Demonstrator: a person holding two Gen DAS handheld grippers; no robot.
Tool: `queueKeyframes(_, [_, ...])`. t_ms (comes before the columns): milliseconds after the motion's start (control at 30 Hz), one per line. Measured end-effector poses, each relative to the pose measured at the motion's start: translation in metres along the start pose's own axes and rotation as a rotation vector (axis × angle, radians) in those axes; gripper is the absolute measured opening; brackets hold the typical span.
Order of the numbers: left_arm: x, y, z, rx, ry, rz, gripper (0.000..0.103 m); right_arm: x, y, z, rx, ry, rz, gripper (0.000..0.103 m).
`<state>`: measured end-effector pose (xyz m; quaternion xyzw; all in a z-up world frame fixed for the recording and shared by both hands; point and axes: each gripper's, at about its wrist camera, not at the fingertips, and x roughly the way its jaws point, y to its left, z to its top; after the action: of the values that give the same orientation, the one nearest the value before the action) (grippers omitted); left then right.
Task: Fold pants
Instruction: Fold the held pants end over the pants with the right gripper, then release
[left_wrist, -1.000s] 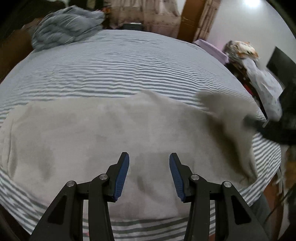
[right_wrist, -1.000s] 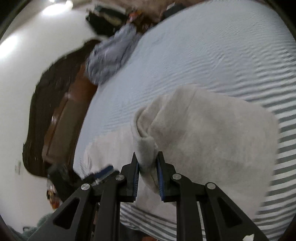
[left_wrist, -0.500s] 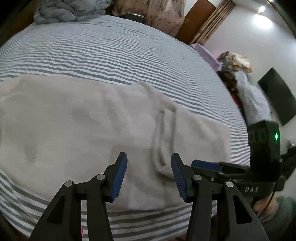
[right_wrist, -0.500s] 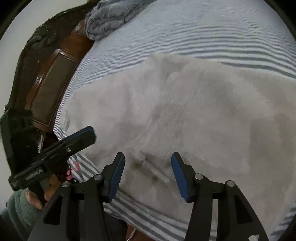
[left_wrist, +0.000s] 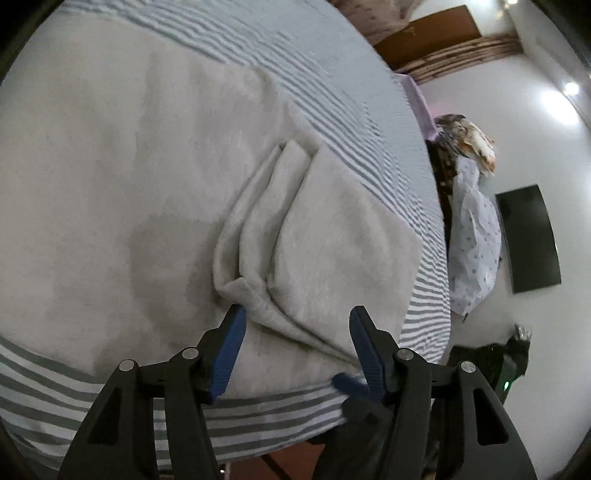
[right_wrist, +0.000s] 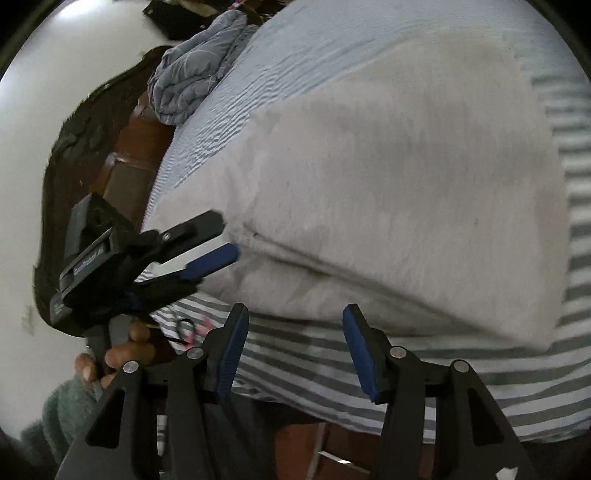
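The light grey fleece pants (left_wrist: 122, 177) lie spread on the striped bed, with one end folded over so a layered edge (left_wrist: 258, 236) runs across them. My left gripper (left_wrist: 295, 332) is open, its blue pads on either side of the folded edge near the bed's front. My right gripper (right_wrist: 293, 332) is open and empty, just off the front edge of the pants (right_wrist: 388, 177). The left gripper also shows in the right wrist view (right_wrist: 218, 242), open at the pants' left fold. A blue tip of the right gripper (left_wrist: 345, 382) shows in the left wrist view.
The grey and white striped bed sheet (left_wrist: 332, 92) covers the bed. A crumpled blue blanket (right_wrist: 195, 74) lies by the dark wooden headboard (right_wrist: 122, 162). A cluttered stand with a dotted cloth (left_wrist: 476, 236) and a black screen (left_wrist: 528, 240) stand beside the bed.
My right gripper let go of the pants end it carried over and drew back to the bed's front edge. My left gripper moved in close to the new fold.
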<state>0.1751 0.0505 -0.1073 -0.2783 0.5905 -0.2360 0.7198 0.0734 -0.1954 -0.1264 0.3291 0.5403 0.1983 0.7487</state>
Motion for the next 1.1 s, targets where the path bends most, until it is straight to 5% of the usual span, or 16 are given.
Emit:
queueKeyframes(300, [0.027,0.000,0.004,-0.092,-0.052,0.025,0.056,0.013,-0.007,0.003,0.045,-0.043,0.070,0.051])
queueKeyframes(367, [0.031,-0.002,0.003,-0.070,-0.066,0.073,0.028,0.014,-0.018,0.005,0.098,-0.054,0.079,0.051])
queueKeyframes(400, [0.032,-0.001,0.003,-0.062,-0.069,0.090,0.023,0.012,-0.024,0.005,0.122,-0.064,0.085,0.051])
queueKeyframes(633, [0.014,-0.005,-0.004,-0.016,-0.135,0.046,0.019,-0.026,-0.083,0.002,0.361,-0.214,0.128,0.046])
queueKeyframes(800, [0.000,-0.028,-0.004,0.054,-0.159,0.029,0.019,-0.032,-0.107,-0.009,0.506,-0.253,0.195,0.031])
queueKeyframes(867, [-0.007,-0.030,0.000,0.064,-0.160,0.029,0.018,-0.032,-0.105,-0.009,0.482,-0.235,0.182,0.017])
queueKeyframes(1100, [-0.030,-0.016,0.001,0.089,-0.190,0.094,0.018,-0.022,-0.065,0.006,0.332,-0.194,0.130,0.013])
